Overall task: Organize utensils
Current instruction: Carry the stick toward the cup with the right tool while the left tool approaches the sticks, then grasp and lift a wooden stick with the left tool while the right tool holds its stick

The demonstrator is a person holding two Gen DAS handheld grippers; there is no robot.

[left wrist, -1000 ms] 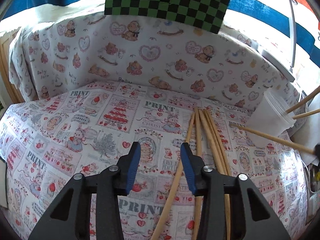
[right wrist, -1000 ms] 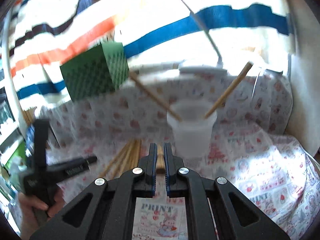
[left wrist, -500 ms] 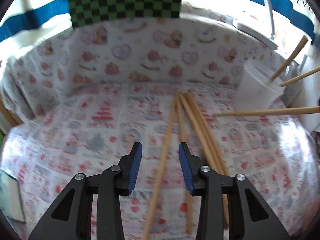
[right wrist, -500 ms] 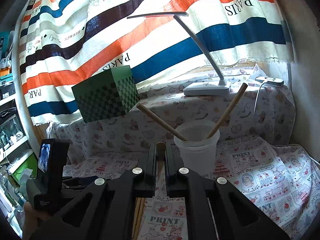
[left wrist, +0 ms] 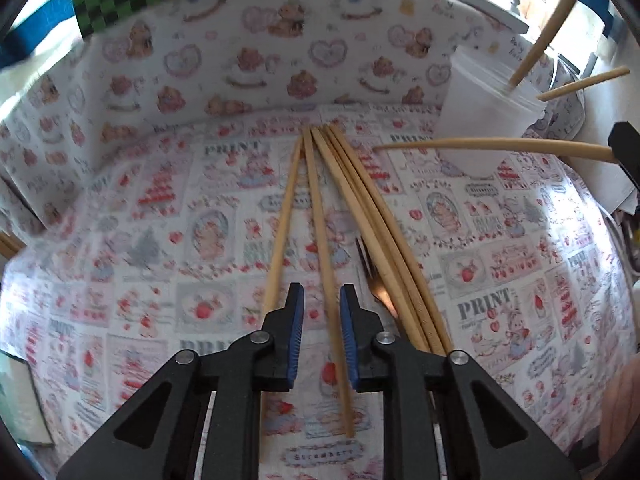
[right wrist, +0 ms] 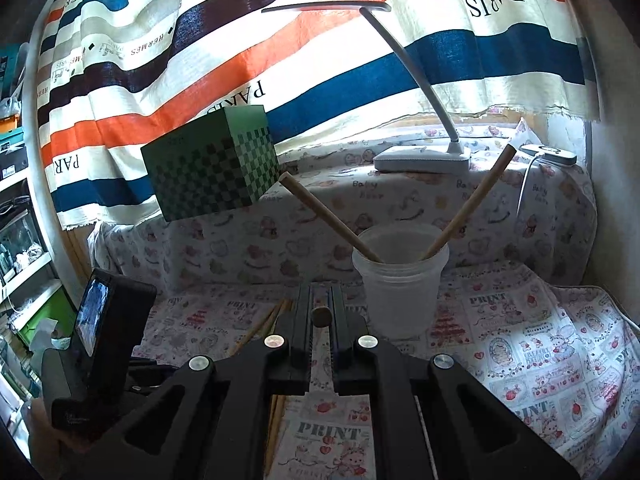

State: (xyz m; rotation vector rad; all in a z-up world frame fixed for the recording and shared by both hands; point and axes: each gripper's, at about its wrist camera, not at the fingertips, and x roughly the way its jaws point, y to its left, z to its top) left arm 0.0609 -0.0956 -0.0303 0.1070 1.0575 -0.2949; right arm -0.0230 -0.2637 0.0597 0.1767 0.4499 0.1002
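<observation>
Between the left gripper's (left wrist: 321, 307) closing jaws lies one chopstick (left wrist: 320, 216), unpinched.

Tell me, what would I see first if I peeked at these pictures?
Probably the fan of wooden chopsticks lying on the cartoon-print cloth, with the left tool closing around one of them. Behind, a frosted plastic cup holds two chopsticks crossed in a V, beneath a bright striped curtain and beside a green checkered box.

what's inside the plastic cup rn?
Two wooden chopsticks lean out of the translucent cup in opposite directions. Their lower ends and the cup's bottom are hidden by its frosted wall.
</observation>
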